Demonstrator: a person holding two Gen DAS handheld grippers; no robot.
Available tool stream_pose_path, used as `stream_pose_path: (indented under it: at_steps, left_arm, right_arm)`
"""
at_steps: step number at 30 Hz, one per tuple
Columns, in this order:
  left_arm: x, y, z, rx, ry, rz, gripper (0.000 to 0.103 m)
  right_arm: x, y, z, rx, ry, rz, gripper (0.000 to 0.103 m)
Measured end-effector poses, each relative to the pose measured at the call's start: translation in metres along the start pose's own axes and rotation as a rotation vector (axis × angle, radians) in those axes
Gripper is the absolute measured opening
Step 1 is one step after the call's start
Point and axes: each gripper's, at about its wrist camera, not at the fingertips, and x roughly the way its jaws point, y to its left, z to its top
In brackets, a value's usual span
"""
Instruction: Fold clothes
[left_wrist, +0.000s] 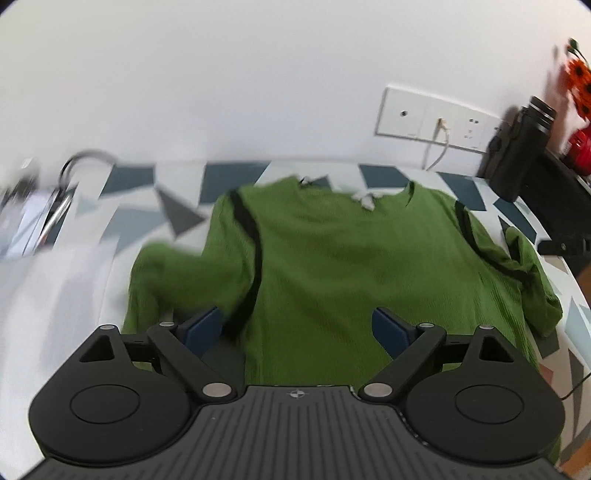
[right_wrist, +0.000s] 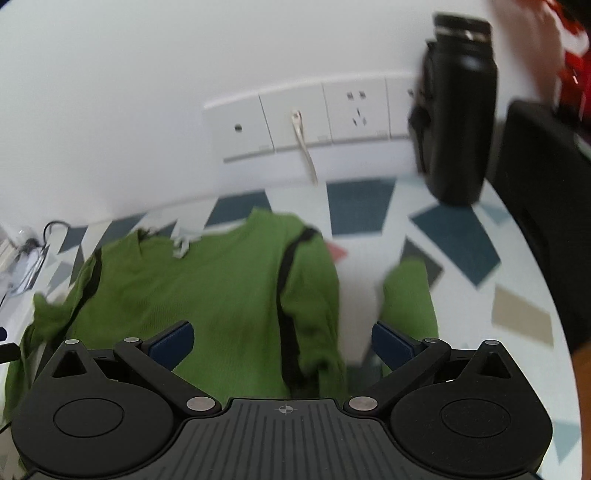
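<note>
1. Nearest, the left tongs (left_wrist: 297, 326) are seen spread wide over the lower body of the green sweater (left_wrist: 332, 266), nothing held.
2. The right tongs (right_wrist: 282, 341) stand equally wide and empty above its right sleeve seam.
3. The sweater lies flat on the patterned surface (right_wrist: 461, 236), long axis running away toward the collar; both hands are about equally near.
4. The hem is hidden beneath the tongs, and the view is blurred.

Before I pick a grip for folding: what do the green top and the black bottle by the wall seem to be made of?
Green top: apparently soft knit fabric, matte, with a fine ribbed texture and limp, rumpled sleeves; black stripes run along the shoulders. Black bottle: rigid, smooth, faintly glossy with a ridged cap; coated metal or plastic, the blur leaves that open.
</note>
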Motion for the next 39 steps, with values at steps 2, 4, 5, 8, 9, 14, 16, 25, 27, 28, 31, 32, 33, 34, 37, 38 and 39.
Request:
stream_pose_path:
  at_steps: [2,4,5,8,9,14,16,25,27,28,31,32,33,34,37,38,39]
  left_arm:
    - [-0.011,0.002,-0.014,-0.052,0.000,0.023,0.090]
    - [-0.021,0.005,-0.026,-0.104,-0.003,0.046,0.090]
    - [-0.027,0.006,-0.032,-0.129,-0.005,0.059,0.090]
    - [-0.046,0.005,-0.049,-0.206,-0.010,0.080,0.092]
    - [-0.051,0.004,-0.053,-0.224,-0.005,0.072,0.094]
    - [-0.071,-0.009,-0.068,-0.098,0.028,-0.026,0.096]
    - [-0.074,-0.009,-0.072,-0.055,0.027,-0.018,0.098]
    - [-0.092,0.032,-0.107,-0.098,0.016,-0.106,0.099]
    - [-0.097,0.041,-0.119,-0.107,0.038,-0.143,0.099]
    - [-0.099,0.045,-0.124,-0.107,0.049,-0.165,0.099]
    - [-0.109,0.054,-0.140,-0.105,0.087,-0.231,0.099]
    - [-0.111,0.057,-0.145,-0.108,0.103,-0.254,0.099]
    - [-0.114,0.060,-0.149,-0.112,0.118,-0.278,0.099]
    - [-0.116,0.062,-0.154,-0.115,0.130,-0.296,0.099]
    - [-0.120,0.068,-0.161,-0.093,0.130,-0.331,0.098]
    - [-0.121,0.070,-0.163,-0.078,0.120,-0.341,0.098]
    - [-0.122,0.070,-0.164,-0.056,0.106,-0.349,0.095]
  right_arm:
    - [-0.003,-0.007,-0.010,0.007,0.014,0.009,0.102]
    - [-0.004,-0.011,-0.018,0.018,0.032,0.022,0.102]
    - [-0.003,-0.013,-0.021,0.028,0.043,0.028,0.102]
    - [0.000,-0.013,-0.026,0.035,0.067,0.050,0.102]
    - [0.001,-0.010,-0.027,0.027,0.066,0.055,0.102]
    - [-0.015,0.010,-0.032,-0.010,0.024,0.098,0.102]
    - [-0.026,0.016,-0.037,-0.003,0.006,0.092,0.102]
    - [-0.069,0.030,-0.089,0.109,0.019,-0.024,0.102]
    - [-0.081,0.040,-0.102,0.115,0.009,-0.059,0.102]
    - [-0.086,0.044,-0.108,0.120,0.003,-0.074,0.102]
    - [-0.102,0.052,-0.124,0.151,-0.002,-0.077,0.102]
    - [-0.106,0.054,-0.130,0.155,-0.003,-0.083,0.102]
    - [-0.110,0.056,-0.135,0.154,-0.006,-0.097,0.102]
    - [-0.115,0.058,-0.140,0.153,-0.008,-0.111,0.102]
    - [-0.123,0.061,-0.155,0.162,-0.006,-0.138,0.102]
    - [-0.125,0.060,-0.161,0.170,-0.001,-0.143,0.102]
    - [-0.126,0.060,-0.165,0.177,0.003,-0.147,0.102]
